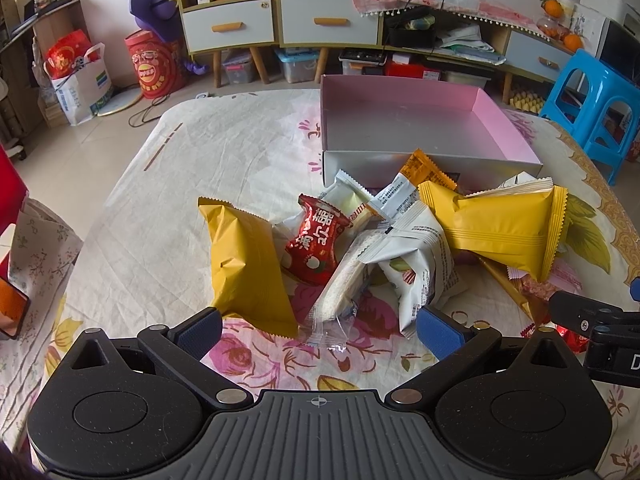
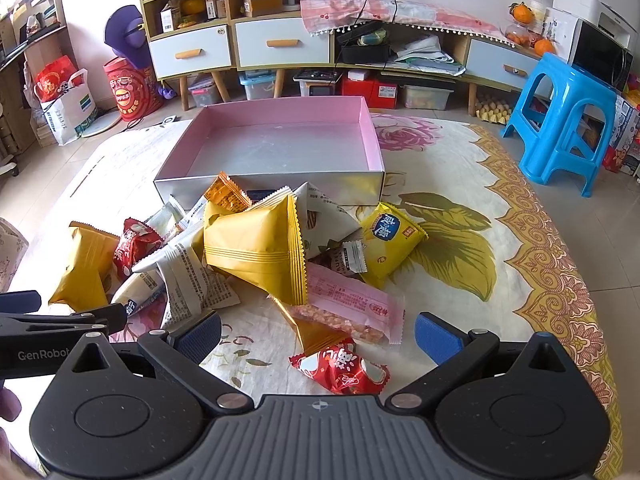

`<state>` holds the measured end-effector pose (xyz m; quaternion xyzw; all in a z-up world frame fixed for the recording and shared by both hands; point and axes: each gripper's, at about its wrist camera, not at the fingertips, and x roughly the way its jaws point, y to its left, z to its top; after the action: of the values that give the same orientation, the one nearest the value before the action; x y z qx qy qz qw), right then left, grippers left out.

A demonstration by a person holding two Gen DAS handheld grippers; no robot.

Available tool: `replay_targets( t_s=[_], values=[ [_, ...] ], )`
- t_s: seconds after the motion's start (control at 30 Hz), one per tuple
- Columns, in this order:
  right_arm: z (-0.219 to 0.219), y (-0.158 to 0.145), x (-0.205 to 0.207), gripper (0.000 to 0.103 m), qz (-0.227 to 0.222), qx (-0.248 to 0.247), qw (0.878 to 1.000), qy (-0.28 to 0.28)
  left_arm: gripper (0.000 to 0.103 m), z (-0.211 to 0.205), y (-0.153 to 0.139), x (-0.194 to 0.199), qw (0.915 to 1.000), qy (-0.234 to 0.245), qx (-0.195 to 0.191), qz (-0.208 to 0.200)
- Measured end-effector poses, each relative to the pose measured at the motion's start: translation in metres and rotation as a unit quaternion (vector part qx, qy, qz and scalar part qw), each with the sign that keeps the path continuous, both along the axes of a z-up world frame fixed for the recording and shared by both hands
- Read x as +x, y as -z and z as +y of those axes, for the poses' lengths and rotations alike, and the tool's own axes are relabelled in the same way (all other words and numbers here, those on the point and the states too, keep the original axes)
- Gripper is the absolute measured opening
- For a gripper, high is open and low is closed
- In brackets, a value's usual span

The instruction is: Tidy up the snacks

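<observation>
A pile of snack packets lies on a floral cloth in front of an empty pink-lined box (image 1: 404, 120) (image 2: 280, 144). In the left wrist view a yellow packet (image 1: 244, 268), a red packet (image 1: 316, 244), a clear wrapped bar (image 1: 344, 292) and a white packet (image 1: 416, 264) lie just beyond my open, empty left gripper (image 1: 320, 334). A second large yellow packet (image 1: 504, 232) (image 2: 256, 252) sits right of the pile. My right gripper (image 2: 318, 336) is open and empty, above a red packet (image 2: 344, 372) and a pink packet (image 2: 352, 308).
A small yellow packet (image 2: 390, 244) lies at the right of the pile. A blue plastic stool (image 2: 564, 120) stands off the right edge. Cabinets with drawers (image 2: 280, 44) and storage bins line the far wall. The left gripper's body (image 2: 48, 328) shows at the left.
</observation>
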<state>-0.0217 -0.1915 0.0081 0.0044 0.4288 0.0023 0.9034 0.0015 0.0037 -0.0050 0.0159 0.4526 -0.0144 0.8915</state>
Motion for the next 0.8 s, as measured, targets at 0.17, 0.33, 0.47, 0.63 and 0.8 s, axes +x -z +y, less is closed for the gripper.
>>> replay_targets(
  t_s=[0.17,0.33,0.47,0.63,0.8],
  values=[
    [0.0002,0.0002,0.0005,0.095,0.0,-0.002,1.0,0.001,0.103,0.0014,0.0004,0.0009,1.0,-0.002,-0.001,0.0],
    [0.0001,0.0003,0.0008,0.095,-0.001,-0.005,1.0,0.003,0.103,0.0022,0.0005,0.0012,1.0,-0.003,-0.002,0.001],
    [0.0002,-0.0004,0.0001,0.095,-0.002,-0.006,1.0,0.002,0.103,0.0024,0.0005,0.0012,1.0,-0.002,-0.002,0.001],
    [0.0003,-0.0013,-0.0008,0.095,-0.004,-0.009,1.0,0.003,0.103,0.0024,0.0014,0.0014,1.0,-0.002,-0.001,0.002],
    [0.001,-0.0021,-0.0011,0.095,-0.007,-0.013,1.0,0.004,0.103,0.0008,0.0019,0.0013,1.0,-0.003,0.0,0.002]
  ],
)
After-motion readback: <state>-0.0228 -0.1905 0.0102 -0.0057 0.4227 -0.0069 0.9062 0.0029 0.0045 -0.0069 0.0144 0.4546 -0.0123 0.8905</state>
